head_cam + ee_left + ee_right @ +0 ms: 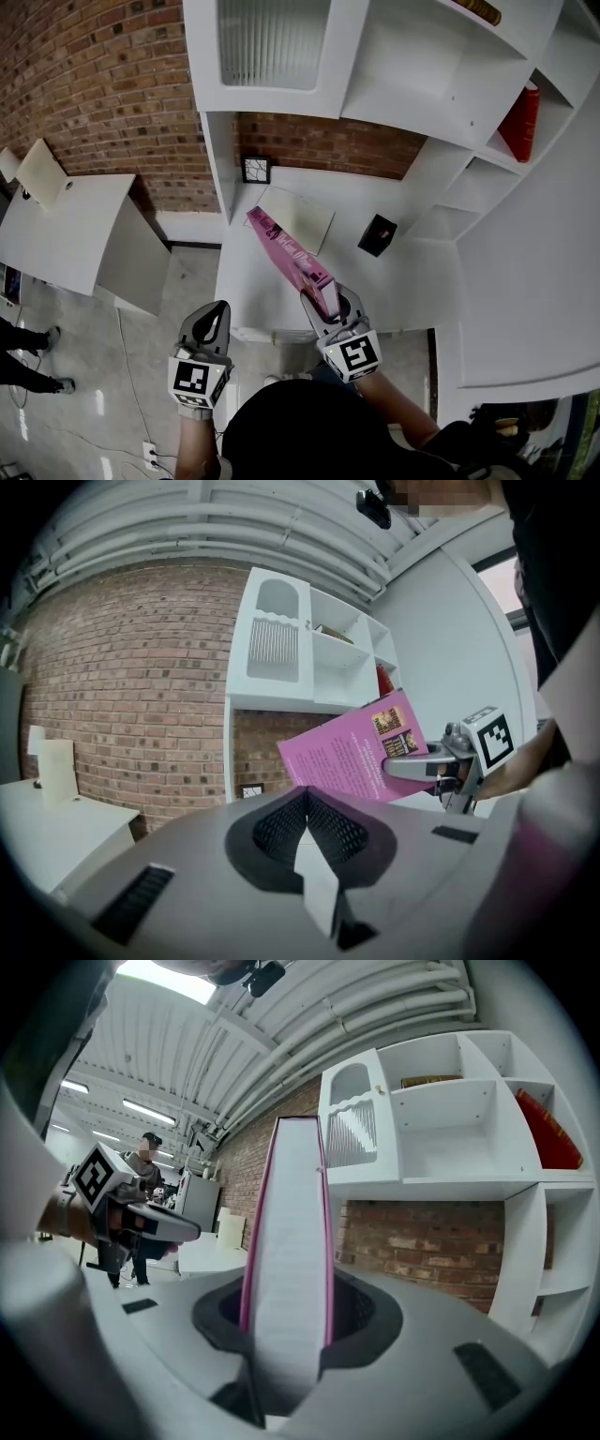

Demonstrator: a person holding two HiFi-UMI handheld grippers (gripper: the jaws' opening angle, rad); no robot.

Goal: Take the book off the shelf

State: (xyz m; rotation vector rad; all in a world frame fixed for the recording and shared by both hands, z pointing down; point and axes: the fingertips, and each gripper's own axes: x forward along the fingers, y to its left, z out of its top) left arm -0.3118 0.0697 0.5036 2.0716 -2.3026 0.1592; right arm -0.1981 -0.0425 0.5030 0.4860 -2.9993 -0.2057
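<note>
A brick wall (94, 84) runs behind the white shelf unit (356, 56), which is the biggest piece of furniture here. A white side table (66, 225) stands to the left of the shelf unit, apart from it. The shelf unit's lower counter (394, 291) juts forward beneath its open compartments. The pink book (291, 255) is out of the shelf unit, held in the air in front of it and above that counter. It is tilted, with its far end pointing toward the recess at the back. A pale flat sheet (302, 214) lies on the counter, partly behind the book. A red book (520, 122) leans in a compartment on the shelf unit's right side. A brownish book (483, 9) lies in a higher compartment. The right gripper (328, 305) pinches the pink book's near end, jaws pressed to both covers and the white page edges facing its camera. The left gripper (217, 319) is in front of the shelf unit's left edge, jaws pressed together on nothing. A small black frame (255, 169) stands at the back of the recess. A small black item (377, 234) rests on the counter to the right of the sheet.
</note>
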